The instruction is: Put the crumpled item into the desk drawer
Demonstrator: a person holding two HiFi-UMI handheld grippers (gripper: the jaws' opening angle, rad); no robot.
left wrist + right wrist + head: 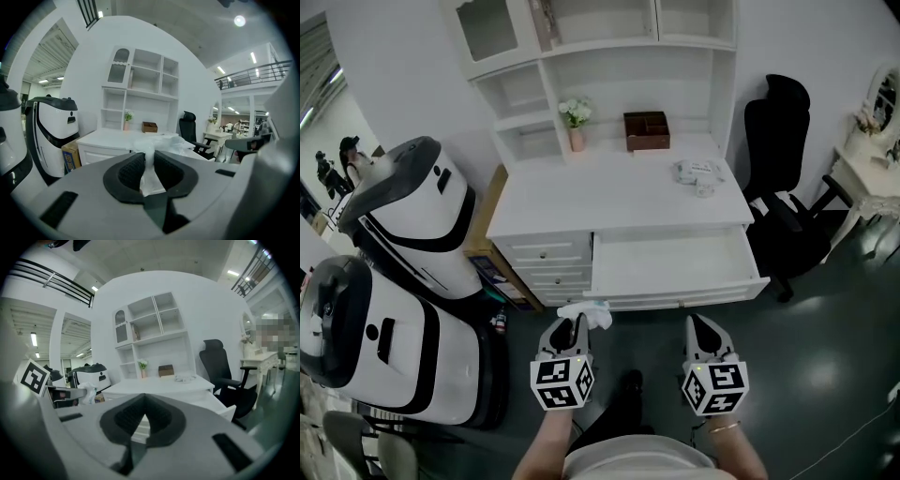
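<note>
My left gripper is shut on a crumpled white item and holds it in the air just in front of the desk, short of the open drawer. In the left gripper view the white wad sits pinched between the black pads, bulging out past the tips. My right gripper hovers beside it on the right with nothing in it. In the right gripper view its tips meet, and the white item shows far left. The drawer is pulled out and looks empty inside.
The white desk with a hutch carries a second crumpled item, a brown box and a flower pot. A black office chair stands to the right. Two big white machines and a cardboard box crowd the left.
</note>
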